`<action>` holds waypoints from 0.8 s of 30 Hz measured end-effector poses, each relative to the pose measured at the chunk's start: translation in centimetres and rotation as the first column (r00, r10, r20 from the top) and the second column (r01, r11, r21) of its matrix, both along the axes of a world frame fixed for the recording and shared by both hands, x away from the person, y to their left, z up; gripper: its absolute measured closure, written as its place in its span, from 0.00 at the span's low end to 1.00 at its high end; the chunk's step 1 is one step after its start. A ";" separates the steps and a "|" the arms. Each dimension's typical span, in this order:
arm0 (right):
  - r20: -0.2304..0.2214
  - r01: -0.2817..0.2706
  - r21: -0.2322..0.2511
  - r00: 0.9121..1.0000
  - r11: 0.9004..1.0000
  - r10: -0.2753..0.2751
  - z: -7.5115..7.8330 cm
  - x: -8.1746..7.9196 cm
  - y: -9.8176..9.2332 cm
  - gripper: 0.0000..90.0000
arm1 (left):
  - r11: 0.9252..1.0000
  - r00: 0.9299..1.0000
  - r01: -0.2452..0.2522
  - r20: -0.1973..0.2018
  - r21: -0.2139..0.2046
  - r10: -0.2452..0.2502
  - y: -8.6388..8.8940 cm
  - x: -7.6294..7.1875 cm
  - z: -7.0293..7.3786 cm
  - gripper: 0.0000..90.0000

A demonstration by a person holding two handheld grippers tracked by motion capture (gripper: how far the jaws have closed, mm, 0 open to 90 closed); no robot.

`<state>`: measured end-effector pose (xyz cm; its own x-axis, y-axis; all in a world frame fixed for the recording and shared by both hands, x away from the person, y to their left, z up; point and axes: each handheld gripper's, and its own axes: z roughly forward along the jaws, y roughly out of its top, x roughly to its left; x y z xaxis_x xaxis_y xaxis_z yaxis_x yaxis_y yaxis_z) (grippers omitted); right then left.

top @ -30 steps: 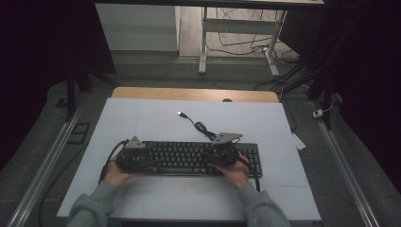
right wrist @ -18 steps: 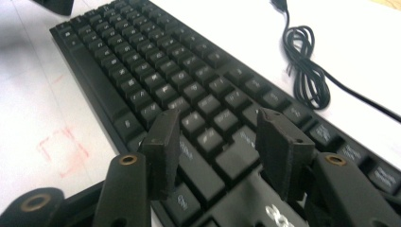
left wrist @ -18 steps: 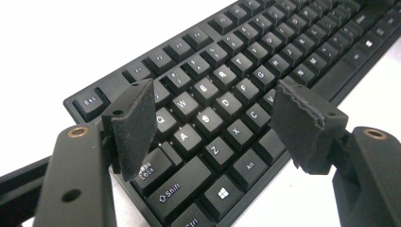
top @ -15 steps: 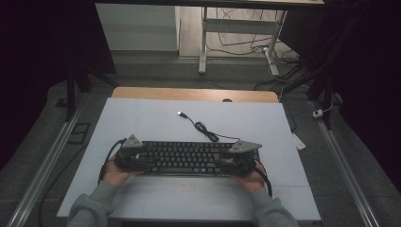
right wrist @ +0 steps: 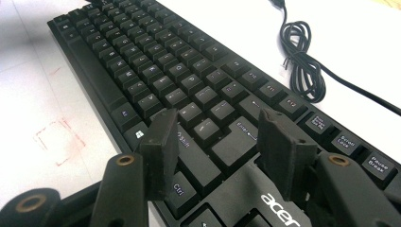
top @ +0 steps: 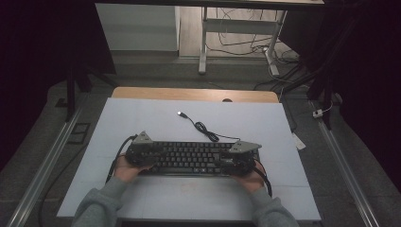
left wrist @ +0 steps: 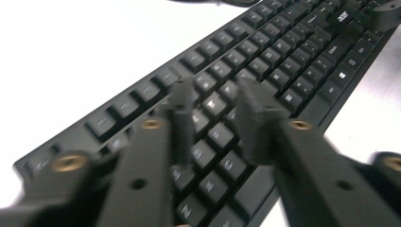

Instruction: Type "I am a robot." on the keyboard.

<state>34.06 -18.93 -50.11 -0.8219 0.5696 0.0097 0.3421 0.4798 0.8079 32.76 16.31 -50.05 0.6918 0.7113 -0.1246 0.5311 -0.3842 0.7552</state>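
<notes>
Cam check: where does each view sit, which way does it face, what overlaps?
High view: above the person's side, looking forward and down at the table; forearms and both claws show.
Left gripper view: on the left claw, along its jaws over the keyboard.
Right gripper view: on the right claw, over the Enter end.
All three share the keyboard.

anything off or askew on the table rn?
Nothing stands out. The keyboard lies flat and square to the near table edge, no key visibly missing. Its cable trails loosely toward the far side, unplugged, with a bundled loop. Faint red marks show on the sheet near the keyboard's front edge.
</notes>
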 end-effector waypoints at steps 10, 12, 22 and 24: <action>0.001 0.003 -0.004 1.000 1.000 -0.003 0.0 0.1 0.0 0.55 | 0.998 0.999 0.036 -0.042 0.051 -0.034 -1.9 1.4 -1.1 0.99; -0.001 0.001 -0.005 1.000 1.000 -0.001 -0.1 0.1 0.0 0.55 | 0.998 0.999 0.030 -0.043 0.062 -0.028 -2.3 1.6 -1.3 0.99; 0.002 0.001 -0.003 1.000 1.000 -0.001 0.0 0.1 0.0 0.55 | 0.996 0.999 0.004 -0.033 0.092 -0.001 -2.6 2.1 -1.9 0.99; 0.002 0.000 -0.002 1.000 1.000 0.000 0.0 0.1 0.0 0.55 | 0.996 0.999 0.003 -0.038 0.093 0.001 -2.6 2.2 -2.0 0.99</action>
